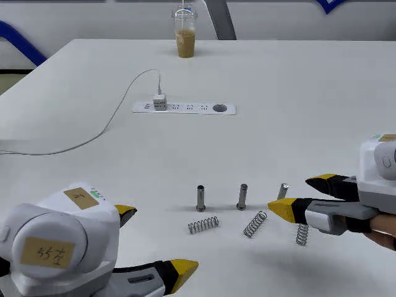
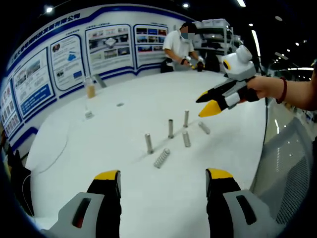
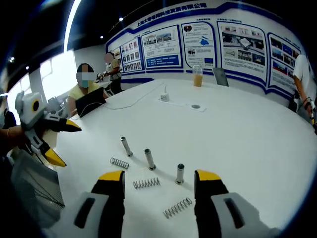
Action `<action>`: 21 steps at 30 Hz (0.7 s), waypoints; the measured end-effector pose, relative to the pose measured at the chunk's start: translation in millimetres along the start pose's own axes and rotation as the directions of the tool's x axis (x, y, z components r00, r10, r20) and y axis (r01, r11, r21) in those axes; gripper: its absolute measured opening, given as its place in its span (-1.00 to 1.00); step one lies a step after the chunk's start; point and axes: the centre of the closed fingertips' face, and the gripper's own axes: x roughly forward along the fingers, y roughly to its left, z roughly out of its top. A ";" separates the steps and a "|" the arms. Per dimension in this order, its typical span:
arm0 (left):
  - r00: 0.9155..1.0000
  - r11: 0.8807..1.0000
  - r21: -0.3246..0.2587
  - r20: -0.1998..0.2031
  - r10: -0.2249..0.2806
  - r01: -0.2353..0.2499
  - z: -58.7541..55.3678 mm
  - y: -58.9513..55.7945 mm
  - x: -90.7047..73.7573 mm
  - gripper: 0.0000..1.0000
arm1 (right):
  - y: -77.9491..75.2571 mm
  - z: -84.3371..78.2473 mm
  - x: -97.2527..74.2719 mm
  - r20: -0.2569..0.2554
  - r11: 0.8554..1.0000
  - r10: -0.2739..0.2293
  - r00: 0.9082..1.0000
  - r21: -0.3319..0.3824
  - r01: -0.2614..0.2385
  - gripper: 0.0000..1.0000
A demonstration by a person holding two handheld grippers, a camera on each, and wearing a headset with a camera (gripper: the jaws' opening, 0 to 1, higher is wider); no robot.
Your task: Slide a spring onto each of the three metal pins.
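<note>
Three metal pins stand upright in a row on the white table: left pin [image 1: 201, 198], middle pin [image 1: 242, 196], right pin [image 1: 283, 190]. All three are bare. Three springs lie flat just in front of them: left spring [image 1: 203, 224], middle spring [image 1: 255, 223], right spring [image 1: 302, 234]. My right gripper [image 1: 299, 195] hovers open beside the right pin and above the right spring, holding nothing. My left gripper [image 1: 154, 242] is open and empty at the near left, short of the left spring. The right gripper view shows the pins [image 3: 149, 158] and springs [image 3: 146, 183] ahead of its open gripper [image 3: 159, 177].
A white power strip [image 1: 184, 107] with a plugged charger and trailing cable [image 1: 117, 114] lies mid-table. A cup of brown drink [image 1: 185, 36] stands at the far edge. A seated person [image 3: 85, 89] is beyond the table; another person [image 2: 181, 47] stands at its far end.
</note>
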 end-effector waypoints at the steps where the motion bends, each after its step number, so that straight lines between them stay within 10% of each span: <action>1: 1.000 1.000 0.002 0.010 -0.010 0.010 1.3 -0.2 2.2 0.39 | 1.7 0.6 -2.0 0.012 1.000 0.008 1.000 -0.004 -0.008 0.17; 21: 0.996 0.993 0.080 -0.029 -0.086 0.088 -3.9 0.7 44.0 0.04 | 22.9 -13.0 -20.6 0.067 0.994 0.109 0.992 -0.007 -0.109 0.36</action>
